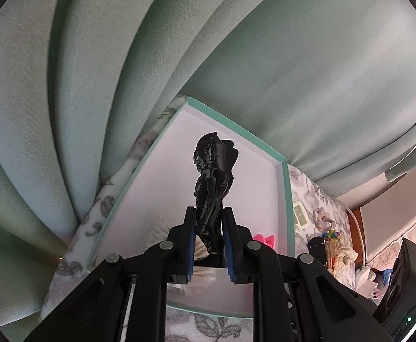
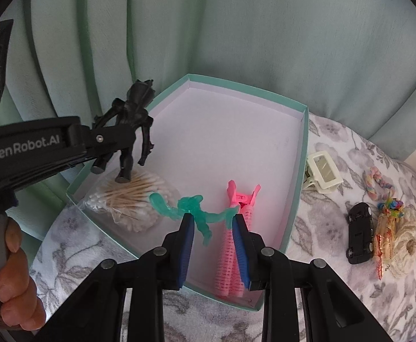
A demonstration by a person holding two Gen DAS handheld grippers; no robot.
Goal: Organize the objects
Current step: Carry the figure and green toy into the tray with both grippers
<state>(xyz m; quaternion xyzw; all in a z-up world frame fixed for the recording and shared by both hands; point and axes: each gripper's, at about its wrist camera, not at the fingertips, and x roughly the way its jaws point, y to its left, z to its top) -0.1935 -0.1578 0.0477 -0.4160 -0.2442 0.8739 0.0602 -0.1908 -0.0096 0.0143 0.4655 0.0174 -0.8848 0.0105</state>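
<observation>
A teal box [image 2: 299, 171] with a white inside lies on a floral blanket. My left gripper [image 1: 208, 213] is shut on the legs of a black figurine [image 1: 212, 171] and holds it upright over the box's left end. In the right wrist view the black figurine [image 2: 134, 125] hangs just above a bag of cotton swabs [image 2: 128, 202], gripped by the left gripper [image 2: 105, 142]. My right gripper [image 2: 212, 216] is open over the box's near side. A translucent green figurine [image 2: 191, 205] lies between its fingers, unclamped. Pink hair rollers [image 2: 230, 256] lie beside it.
On the blanket right of the box lie a white claw clip [image 2: 322, 173], a black toy car [image 2: 359, 233], a pastel braided band [image 2: 374, 178] and a cream scrunchie [image 2: 407, 245] with colourful trinkets. A green curtain [image 2: 236, 28] hangs close behind the box. A hand [image 2: 11, 285] holds the left gripper.
</observation>
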